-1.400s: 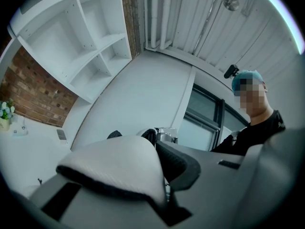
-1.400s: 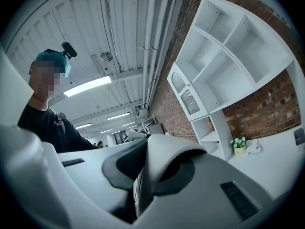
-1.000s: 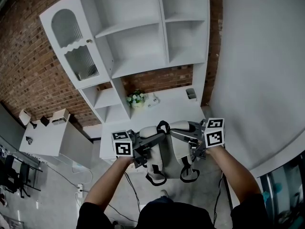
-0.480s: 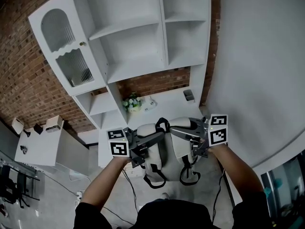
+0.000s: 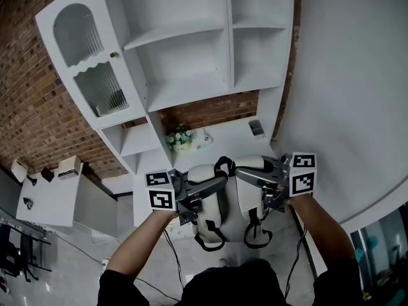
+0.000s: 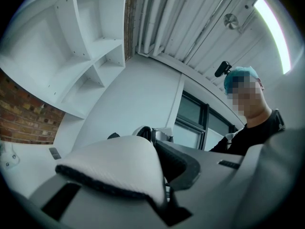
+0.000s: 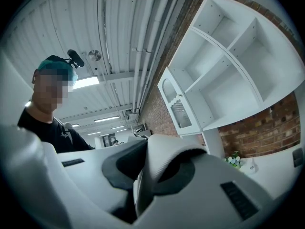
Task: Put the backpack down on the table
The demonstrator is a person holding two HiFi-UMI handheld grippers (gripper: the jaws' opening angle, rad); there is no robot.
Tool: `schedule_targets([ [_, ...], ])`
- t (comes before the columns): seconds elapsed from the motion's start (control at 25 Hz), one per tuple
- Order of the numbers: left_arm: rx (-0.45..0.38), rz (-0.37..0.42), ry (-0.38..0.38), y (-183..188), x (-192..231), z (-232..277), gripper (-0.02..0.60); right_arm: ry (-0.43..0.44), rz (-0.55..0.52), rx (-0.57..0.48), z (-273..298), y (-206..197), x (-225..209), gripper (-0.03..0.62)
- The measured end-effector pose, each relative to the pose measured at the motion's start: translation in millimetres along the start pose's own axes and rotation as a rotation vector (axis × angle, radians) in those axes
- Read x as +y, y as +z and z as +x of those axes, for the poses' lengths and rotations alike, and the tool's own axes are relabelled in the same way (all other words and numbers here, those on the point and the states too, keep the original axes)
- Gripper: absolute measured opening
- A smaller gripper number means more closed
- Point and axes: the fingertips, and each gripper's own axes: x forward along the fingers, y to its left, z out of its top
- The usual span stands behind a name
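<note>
Backpack [image 5: 248,196] is in the air, hung between left gripper [image 5: 213,185] and right gripper [image 5: 252,176]. Each pair of fingers [image 6: 267,185] is pinched onto a white padded shoulder strap [image 7: 164,168], neither spread nor fully together. The pack's long axis runs downward from the fingers, its lower end over the floor [image 5: 76,266], just short of the near edge of the white surface [image 5: 223,144]. Judgement: the surface lies ahead of both hands about equally, so the carry must go forward over that edge before lowering, bottom first.
</note>
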Motion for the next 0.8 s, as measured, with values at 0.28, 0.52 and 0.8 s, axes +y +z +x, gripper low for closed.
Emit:
schedule_targets([
  [0.28,0.002,-0.009,-0.002,5.8,-1.5,-2.6,0.060,-0.032,0.002,-0.023,5.0,3.6,-5.6,0.051],
  [0.52,-0.014,-0.002,0.031,13.7,10.3,-10.8,0.060,-0.037,0.006,-0.039,15.5,6.5,-14.7,0.051],
  [0.8,-0.046,0.000,0.049,29.3,39.9,-15.4,0.060,-0.038,0.030,-0.047,27.5,17.6,-45.1,0.051],
])
